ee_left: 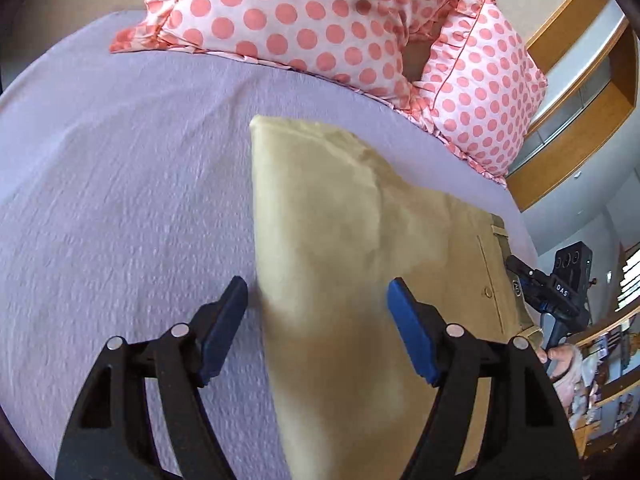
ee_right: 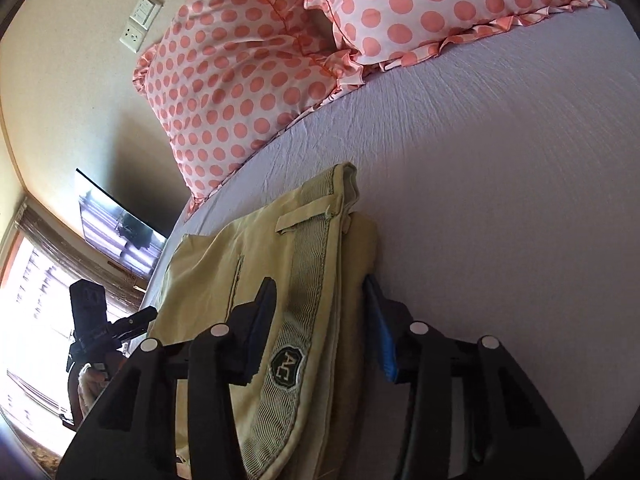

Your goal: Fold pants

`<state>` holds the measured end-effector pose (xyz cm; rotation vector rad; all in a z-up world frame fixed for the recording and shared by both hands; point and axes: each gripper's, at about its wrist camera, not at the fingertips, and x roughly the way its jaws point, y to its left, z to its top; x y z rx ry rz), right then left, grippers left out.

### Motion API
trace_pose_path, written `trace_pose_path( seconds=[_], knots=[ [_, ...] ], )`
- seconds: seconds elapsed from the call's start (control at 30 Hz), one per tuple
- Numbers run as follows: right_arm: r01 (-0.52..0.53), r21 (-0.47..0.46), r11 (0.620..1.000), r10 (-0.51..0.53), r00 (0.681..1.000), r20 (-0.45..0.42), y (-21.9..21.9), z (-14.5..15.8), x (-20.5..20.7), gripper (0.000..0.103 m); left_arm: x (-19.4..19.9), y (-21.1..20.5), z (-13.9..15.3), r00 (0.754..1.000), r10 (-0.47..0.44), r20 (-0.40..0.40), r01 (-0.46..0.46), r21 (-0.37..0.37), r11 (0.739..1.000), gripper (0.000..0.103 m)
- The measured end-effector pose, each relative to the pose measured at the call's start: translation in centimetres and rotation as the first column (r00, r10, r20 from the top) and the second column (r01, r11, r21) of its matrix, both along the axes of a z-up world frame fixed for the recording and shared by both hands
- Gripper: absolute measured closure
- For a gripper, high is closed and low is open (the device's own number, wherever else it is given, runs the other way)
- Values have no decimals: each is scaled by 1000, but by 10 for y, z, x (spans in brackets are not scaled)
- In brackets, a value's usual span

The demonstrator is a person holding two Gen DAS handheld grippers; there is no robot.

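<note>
Both grippers spread wide over folded khaki pants on a lavender bed

The left gripper (ee_left: 318, 294) gapes above the folded leg edge; the right gripper (ee_right: 320, 300) straddles the waistband, clamping nothing. The pants (ee_left: 340, 220) lie flat on the bedsheet (ee_left: 120, 180), near polka-dot pillows (ee_left: 320, 20).

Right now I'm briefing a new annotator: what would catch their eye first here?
The polka-dot pillows at the head of the lilac bed sheet stand out most. Nearer, the folded khaki pants lie on the sheet, their waistband badge between the open right gripper.
</note>
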<state>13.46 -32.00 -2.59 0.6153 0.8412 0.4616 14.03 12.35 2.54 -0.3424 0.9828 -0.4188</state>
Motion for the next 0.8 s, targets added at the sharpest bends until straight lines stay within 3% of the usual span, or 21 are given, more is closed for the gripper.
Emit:
trace_pose_path(
  seconds=[0.1, 0.17, 0.27, 0.3, 0.33, 0.5, 0.63, 0.7, 0.8],
  knots=[
    [-51, 23, 998, 51, 999, -2, 6, 1, 8, 55, 17, -4, -4, 998, -52, -30, 50, -70, 996, 24],
    [-130, 116, 985, 132, 991, -18, 8, -6, 12, 81, 29, -4, -7, 997, -64, -34, 59, -115, 992, 28],
    [-160, 223, 962, 164, 986, -3, 2, -9, 14, 88, 49, 0, -14, 995, -51, -82, 36, -174, 984, 79],
    [-165, 236, 958, 167, 986, 11, 1, -6, 14, 89, 51, 3, -14, 994, -50, -92, 31, -201, 979, 89],
    [-171, 237, 956, 170, 985, 25, 2, -1, 16, 90, 52, 3, -11, 995, -48, -90, 29, -201, 979, 91],
    [-188, 172, 967, 165, 976, 143, 8, 39, 44, 92, 69, -14, 26, 999, -38, 14, 39, -86, 996, 99],
    [-113, 156, 981, 82, 978, 190, -1, 54, 87, 93, 114, -37, 50, 993, 7, 120, -12, 34, 999, 99],
    [-54, 136, 989, 29, 982, 184, -7, 51, 109, 93, 141, -51, 51, 988, 36, 148, -50, 88, 995, 98],
    [42, 29, 999, -45, 995, 85, -11, 28, 136, 93, 175, -66, 26, 992, 79, 94, -95, 178, 979, 95]
  ],
)
